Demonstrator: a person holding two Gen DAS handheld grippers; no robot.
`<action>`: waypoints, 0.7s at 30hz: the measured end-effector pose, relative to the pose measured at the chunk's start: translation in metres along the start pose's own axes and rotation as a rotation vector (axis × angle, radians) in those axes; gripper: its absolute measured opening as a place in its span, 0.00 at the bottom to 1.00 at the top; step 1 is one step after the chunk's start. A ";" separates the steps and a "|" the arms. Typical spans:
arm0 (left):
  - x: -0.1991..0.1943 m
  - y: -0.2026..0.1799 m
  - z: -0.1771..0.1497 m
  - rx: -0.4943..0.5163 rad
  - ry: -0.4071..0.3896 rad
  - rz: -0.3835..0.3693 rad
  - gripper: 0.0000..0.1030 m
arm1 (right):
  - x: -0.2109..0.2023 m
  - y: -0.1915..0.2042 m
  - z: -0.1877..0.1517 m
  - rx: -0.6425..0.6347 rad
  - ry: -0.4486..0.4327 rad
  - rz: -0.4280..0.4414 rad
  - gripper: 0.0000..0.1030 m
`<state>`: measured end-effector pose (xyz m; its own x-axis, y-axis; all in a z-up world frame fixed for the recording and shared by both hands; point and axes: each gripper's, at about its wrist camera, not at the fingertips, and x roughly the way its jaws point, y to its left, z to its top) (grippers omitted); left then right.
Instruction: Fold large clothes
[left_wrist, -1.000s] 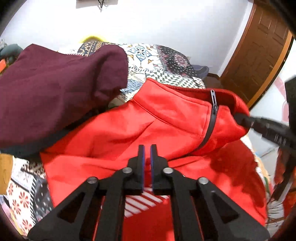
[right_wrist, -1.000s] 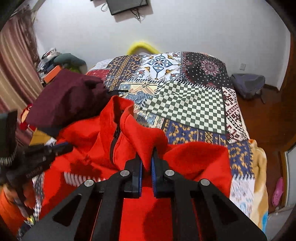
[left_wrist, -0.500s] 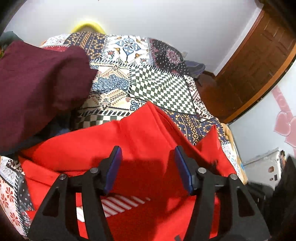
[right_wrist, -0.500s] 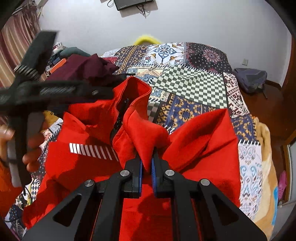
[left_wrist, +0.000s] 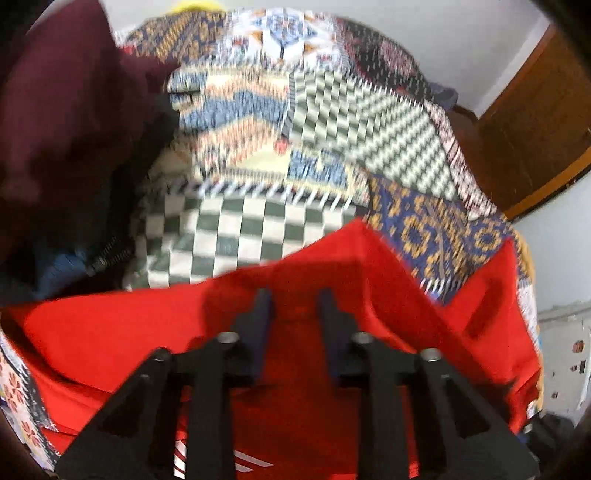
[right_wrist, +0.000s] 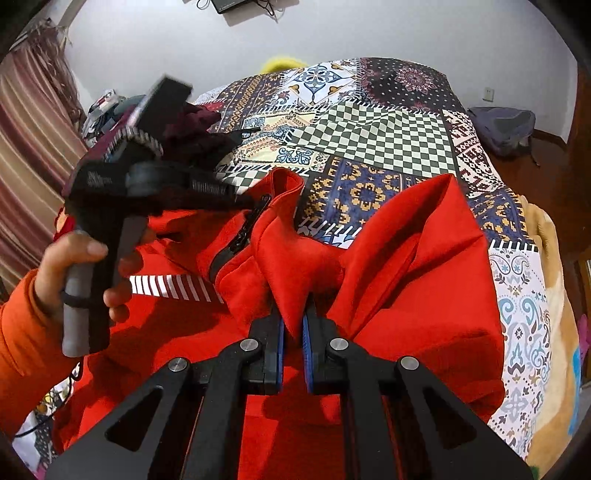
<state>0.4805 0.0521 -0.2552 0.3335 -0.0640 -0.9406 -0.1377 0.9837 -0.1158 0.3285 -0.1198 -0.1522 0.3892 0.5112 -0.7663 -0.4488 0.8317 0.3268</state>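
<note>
A patchwork bedspread (right_wrist: 373, 133) covers the bed, running from the near edge to the far white wall (right_wrist: 332, 33). A red jacket (right_wrist: 413, 295) lies crumpled across the near part of it, collar and black zip (right_wrist: 236, 236) raised toward the far side, a band of white stripes (right_wrist: 170, 286) on its left chest. A dark maroon garment (left_wrist: 70, 110) is heaped at the far left, partly hidden in the right wrist view behind the left gripper's body. A wooden door (left_wrist: 535, 122) stands at the far right, striped curtains (right_wrist: 26, 147) at the left, and a grey bag (right_wrist: 502, 125) sits on the floor by the far right corner. White lettering on the left gripper's black body is too blurred to read.

The right gripper (right_wrist: 291, 332) points steeply down with its jaws clamped tight on a raised fold of red jacket fabric just right of the zip. The left gripper (left_wrist: 293, 310), blurred, tips down over the jacket's near left part; its jaws have just been closing, a visible gap stands between them with red cloth behind it, and whether they pinch anything cannot be told. A hand (right_wrist: 74, 273) in an orange sleeve (right_wrist: 22, 332) grips its grey handle
</note>
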 end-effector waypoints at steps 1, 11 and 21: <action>0.005 0.003 -0.004 0.004 0.013 0.001 0.11 | 0.000 0.000 0.000 0.000 0.000 -0.001 0.07; -0.038 0.009 -0.019 0.052 -0.095 -0.026 0.03 | -0.005 0.002 0.001 -0.012 -0.010 -0.023 0.07; -0.135 0.029 -0.059 0.059 -0.249 -0.121 0.03 | -0.033 0.016 0.001 -0.038 -0.076 -0.031 0.07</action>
<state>0.3769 0.0795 -0.1508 0.5645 -0.1457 -0.8125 -0.0307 0.9799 -0.1970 0.3094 -0.1233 -0.1208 0.4626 0.5019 -0.7308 -0.4657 0.8390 0.2814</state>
